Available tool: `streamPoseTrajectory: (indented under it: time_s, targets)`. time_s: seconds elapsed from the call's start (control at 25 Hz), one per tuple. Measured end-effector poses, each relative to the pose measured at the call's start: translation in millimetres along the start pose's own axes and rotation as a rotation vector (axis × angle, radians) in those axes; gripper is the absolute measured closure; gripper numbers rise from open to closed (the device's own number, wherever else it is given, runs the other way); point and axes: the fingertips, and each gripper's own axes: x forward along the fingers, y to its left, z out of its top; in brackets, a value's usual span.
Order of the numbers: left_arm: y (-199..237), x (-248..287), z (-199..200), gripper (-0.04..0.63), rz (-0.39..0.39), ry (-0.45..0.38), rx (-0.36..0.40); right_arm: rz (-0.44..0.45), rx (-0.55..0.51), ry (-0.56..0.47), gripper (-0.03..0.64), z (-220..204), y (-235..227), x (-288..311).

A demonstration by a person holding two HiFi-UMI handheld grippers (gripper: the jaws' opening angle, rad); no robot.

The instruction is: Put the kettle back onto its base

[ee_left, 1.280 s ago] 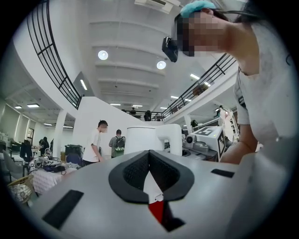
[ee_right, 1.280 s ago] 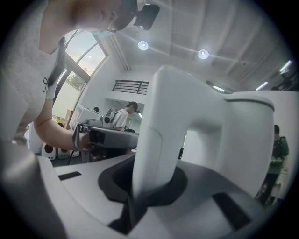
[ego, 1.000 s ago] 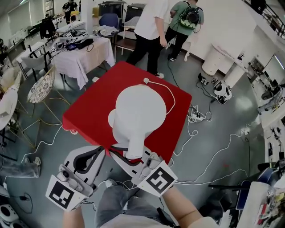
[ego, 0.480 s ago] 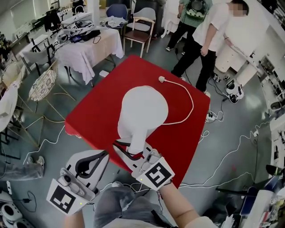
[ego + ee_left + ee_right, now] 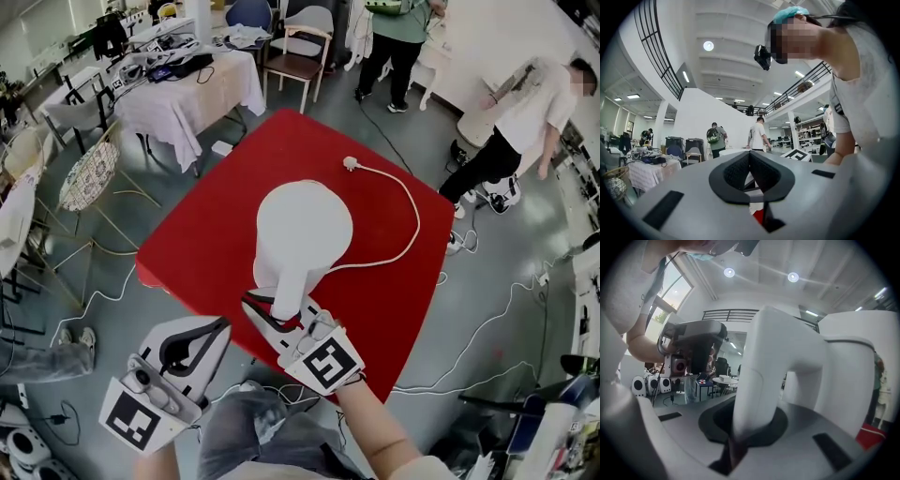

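Bright, even indoor light falls from round ceiling lamps (image 5: 729, 272) and a high window (image 5: 670, 294); shadows are soft. Both gripper views bulge and darken at their corners, and the near kettle handle (image 5: 759, 380) is blurred.

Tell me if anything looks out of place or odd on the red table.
The white power cord loops across the red table, its plug lying loose, in no socket. The kettle looks upright and undamaged.

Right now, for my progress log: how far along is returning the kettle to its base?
Done: the right gripper is clamped on the handle of the white plastic kettle. In hand: the kettle is over the red table, hiding its base. Left: seating can't be confirmed; release remains.
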Motion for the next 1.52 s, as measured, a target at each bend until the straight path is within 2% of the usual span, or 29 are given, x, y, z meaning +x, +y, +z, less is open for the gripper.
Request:
streamPoseTrajectory:
  time_s: [0.48,0.64,0.72,0.8,0.88,1.04,1.28,1.36,1.52]
  targets:
    - [4,3,0,0.586,0.011,0.019,-0.033,0.007,0.025,0.006,0.588,-13,-1,8]
    - [-3,3,2,0.586,0.002,0.023,-0.037,0.04,0.063,0.009,0.588,-21,1,4]
    - [-6,1,3,0.586,-0.002,0.024,-0.038,0.071,0.082,0.034,0.56,-30,4,-1]
    - [-8,-1,5,0.586,-0.005,0.026,-0.038,0.077,0.053,0.025,0.524,-31,3,-11]
    - [-9,-2,6,0.586,-0.006,0.03,-0.038,0.059,0.031,0.018,0.48,-28,0,-21]
    - [-15,-2,9,0.586,-0.014,0.031,-0.038,0.029,0.014,0.02,0.474,-22,-4,-40]
    - [-33,-2,25,0.586,-0.026,0.027,-0.028,-0.086,0.059,-0.048,0.47,10,-17,-84]
    - [-42,-2,34,0.586,-0.029,0.015,-0.031,-0.102,0.075,-0.064,0.496,27,-14,-99]
    - [-68,-3,53,0.586,-0.041,-0.023,-0.02,-0.119,0.084,-0.112,0.597,64,-1,-125]
